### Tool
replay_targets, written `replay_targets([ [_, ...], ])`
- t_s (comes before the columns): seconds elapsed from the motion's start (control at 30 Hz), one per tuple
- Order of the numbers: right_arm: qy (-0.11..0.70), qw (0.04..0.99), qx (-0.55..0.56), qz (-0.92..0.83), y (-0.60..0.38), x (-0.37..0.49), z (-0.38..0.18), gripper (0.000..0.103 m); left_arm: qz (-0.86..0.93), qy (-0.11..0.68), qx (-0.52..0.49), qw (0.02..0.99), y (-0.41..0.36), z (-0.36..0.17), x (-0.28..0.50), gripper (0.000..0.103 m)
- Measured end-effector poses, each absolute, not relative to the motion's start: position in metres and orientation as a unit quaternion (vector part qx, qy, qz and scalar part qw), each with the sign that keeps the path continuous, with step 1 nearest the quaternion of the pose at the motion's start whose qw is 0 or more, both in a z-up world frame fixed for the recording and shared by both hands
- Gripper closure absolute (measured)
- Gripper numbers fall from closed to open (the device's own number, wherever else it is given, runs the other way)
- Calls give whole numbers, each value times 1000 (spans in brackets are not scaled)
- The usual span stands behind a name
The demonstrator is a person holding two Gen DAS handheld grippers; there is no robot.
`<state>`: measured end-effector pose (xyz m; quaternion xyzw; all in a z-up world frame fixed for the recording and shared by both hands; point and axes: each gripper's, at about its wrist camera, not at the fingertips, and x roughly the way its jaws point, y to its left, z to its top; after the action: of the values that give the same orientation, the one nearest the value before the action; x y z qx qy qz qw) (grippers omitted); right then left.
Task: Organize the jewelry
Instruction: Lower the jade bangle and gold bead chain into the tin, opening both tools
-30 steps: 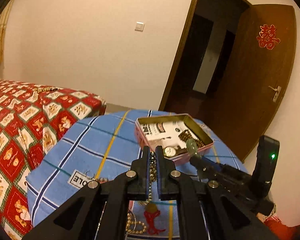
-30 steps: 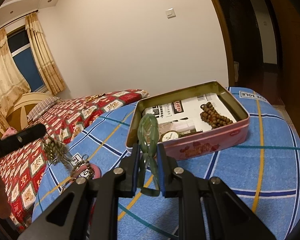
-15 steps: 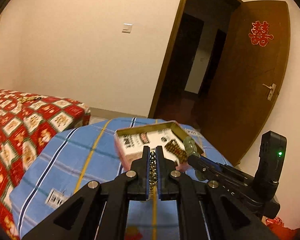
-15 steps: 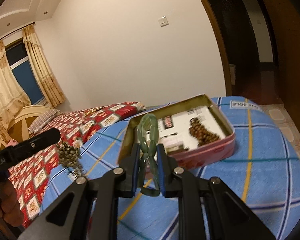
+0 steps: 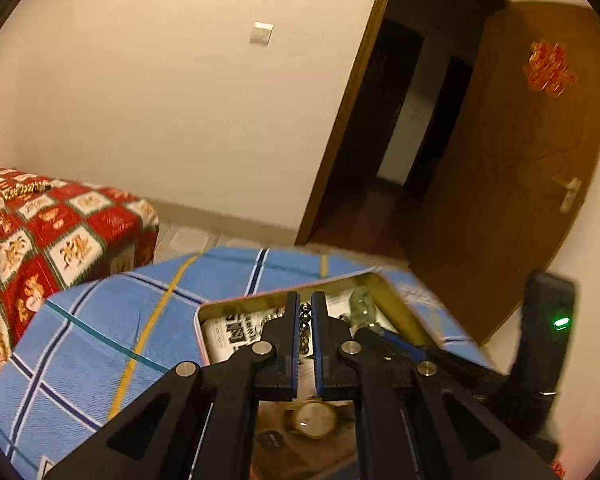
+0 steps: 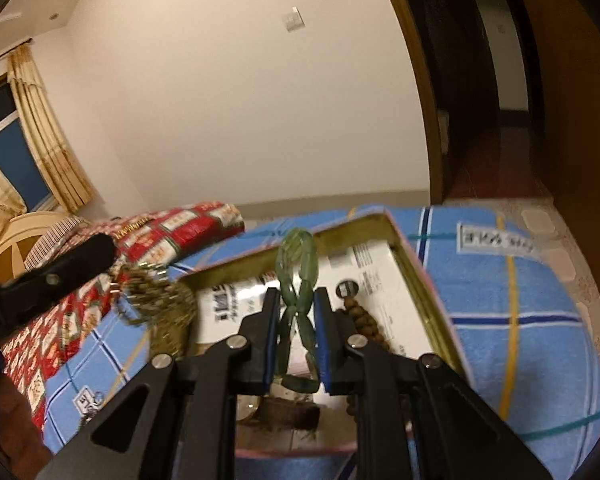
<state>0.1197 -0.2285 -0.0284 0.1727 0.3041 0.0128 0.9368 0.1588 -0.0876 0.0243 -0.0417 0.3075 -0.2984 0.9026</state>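
Right wrist view: right claw (image 6: 297,316) clenched on green bracelet (image 6: 296,276), left claw (image 5: 305,312) on bead chain (image 5: 305,326); lower both into tin (image 6: 416,276) at 12 o'clock, then let go.

Your tin (image 6: 428,280) sits on the checked cloth (image 6: 532,320), the bed (image 5: 40,240) to its left. Inside lie a watch (image 5: 314,420), wooden beads (image 6: 364,320) and printed paper (image 6: 376,276).

The open tin (image 6: 420,272) is crowded: a watch (image 5: 314,420), brown beads (image 6: 360,316) and papers fill its floor. The blue checked cloth (image 6: 520,320) to its right lies bare. The red quilted bed (image 5: 40,240) borders the left.
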Motion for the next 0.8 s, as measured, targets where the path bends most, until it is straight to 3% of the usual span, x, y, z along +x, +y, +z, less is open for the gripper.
replay_targets([
  [0.13, 319, 934, 161, 17, -227, 122, -37, 83, -270, 332, -28, 903, -97, 6, 167, 98],
  [0.17, 317, 935, 155, 20, -225, 121, -37, 78, -263, 340, -29, 902, -97, 3, 168, 96],
  [0.23, 317, 935, 154, 20, -225, 120, -36, 69, -255, 351, -33, 900, -94, 3, 169, 78],
  [0.27, 315, 937, 152, 18, -225, 118, -35, 57, -249, 352, -33, 901, -92, 5, 167, 57],
  [0.3, 304, 941, 148, 11, -225, 112, -32, 52, -243, 346, -34, 906, -88, 9, 163, 41],
  [0.33, 289, 946, 146, 2, -227, 108, -27, 52, -239, 334, -34, 911, -83, 15, 158, 35],
  [0.4, 261, 954, 145, -18, -232, 98, -18, 52, -217, 312, -25, 925, -69, 26, 143, 32],
  [0.5, 233, 958, 158, -58, -246, 86, -12, 42, -178, 313, -14, 933, -49, 29, 132, 32],
  [0.8, 258, 947, 160, -103, -250, 73, -20, 40, -145, 331, -49, 931, -3, 14, 72, 32],
])
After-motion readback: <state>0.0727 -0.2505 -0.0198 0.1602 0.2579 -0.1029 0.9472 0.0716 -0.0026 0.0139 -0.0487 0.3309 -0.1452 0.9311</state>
